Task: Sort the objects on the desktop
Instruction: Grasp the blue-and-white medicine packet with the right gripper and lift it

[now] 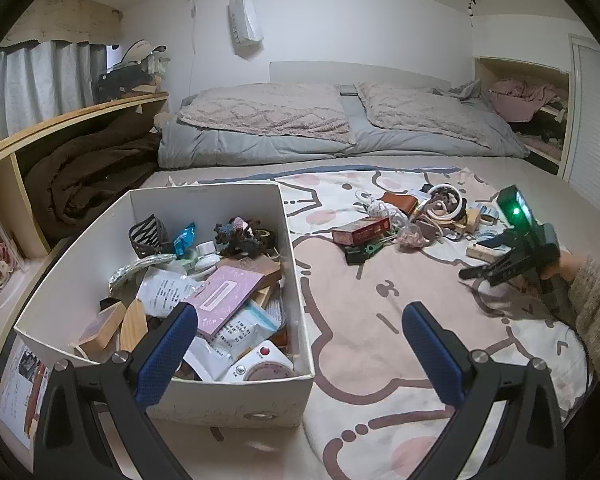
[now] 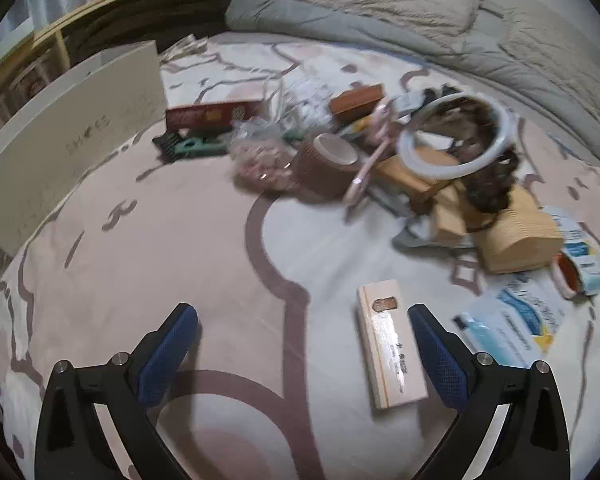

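A white cardboard box (image 1: 296, 272) on the bed holds several sorted items, among them a pink booklet (image 1: 228, 294). My left gripper (image 1: 300, 316) hangs open over the box's near right corner, nothing between its blue pads. In the left wrist view the right gripper (image 1: 476, 270) is at the far right, held by a hand. A pile of loose objects (image 2: 380, 152) lies on the patterned blanket: a red box (image 2: 212, 114), a white ring (image 2: 456, 136), a brown cup (image 2: 328, 160). My right gripper (image 2: 304, 316) is open, with a long pale wooden box (image 2: 392, 344) lying just inside its right finger.
The white box's side wall (image 2: 68, 136) stands at the left of the right wrist view. Blue-and-white packets (image 2: 516, 320) lie right of the wooden box. Grey pillows (image 1: 268, 112) and a duvet lie behind; a wooden shelf (image 1: 72, 120) runs along the left.
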Demonstrator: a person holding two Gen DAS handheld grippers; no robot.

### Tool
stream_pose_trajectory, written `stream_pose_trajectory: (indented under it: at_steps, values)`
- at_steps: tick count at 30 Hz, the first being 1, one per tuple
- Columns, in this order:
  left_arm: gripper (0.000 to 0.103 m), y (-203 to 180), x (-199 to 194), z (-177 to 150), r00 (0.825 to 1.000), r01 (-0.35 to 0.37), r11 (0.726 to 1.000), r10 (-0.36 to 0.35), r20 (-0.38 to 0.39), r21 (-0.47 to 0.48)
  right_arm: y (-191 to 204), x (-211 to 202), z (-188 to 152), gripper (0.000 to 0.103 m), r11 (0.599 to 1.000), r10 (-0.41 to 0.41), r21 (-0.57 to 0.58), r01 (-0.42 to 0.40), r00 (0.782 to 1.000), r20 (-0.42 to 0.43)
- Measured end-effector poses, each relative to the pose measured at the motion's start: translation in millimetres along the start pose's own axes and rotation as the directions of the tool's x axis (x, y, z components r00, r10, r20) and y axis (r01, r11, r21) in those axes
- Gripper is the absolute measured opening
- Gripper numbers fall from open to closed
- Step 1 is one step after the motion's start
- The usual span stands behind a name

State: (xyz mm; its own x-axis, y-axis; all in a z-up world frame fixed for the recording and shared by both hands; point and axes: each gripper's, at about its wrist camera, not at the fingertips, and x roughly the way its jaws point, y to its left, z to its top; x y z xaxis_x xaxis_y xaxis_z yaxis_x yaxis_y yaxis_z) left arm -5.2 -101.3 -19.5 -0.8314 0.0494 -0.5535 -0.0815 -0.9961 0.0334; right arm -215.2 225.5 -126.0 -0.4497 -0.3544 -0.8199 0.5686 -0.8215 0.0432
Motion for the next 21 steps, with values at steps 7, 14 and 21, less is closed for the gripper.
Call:
stream_pose_trajectory:
  at_steps: [7, 14, 21]
  values:
    - [0.103, -1, 5, -1, 1.000, 0.007, 1.000, -0.007, -0.011, -0.002, -59, -13, -1, 0.103, 0.974, -0.118, 0.199, 0.112, 0.993, 0.018]
    - [0.103, -7, 12, -3, 0.999, 0.010, 1.000, -0.010, -0.032, 0.019, -113, -4, 3, 0.103, 0.930, -0.189, 0.316, 0.186, 0.982, -0.022]
    - [0.103, -8, 20, -5, 0.999, 0.007, 1.000, -0.006, -0.053, 0.024, -132, 16, 7, 0.103, 0.906, -0.216, 0.361, 0.220, 0.975, -0.051]
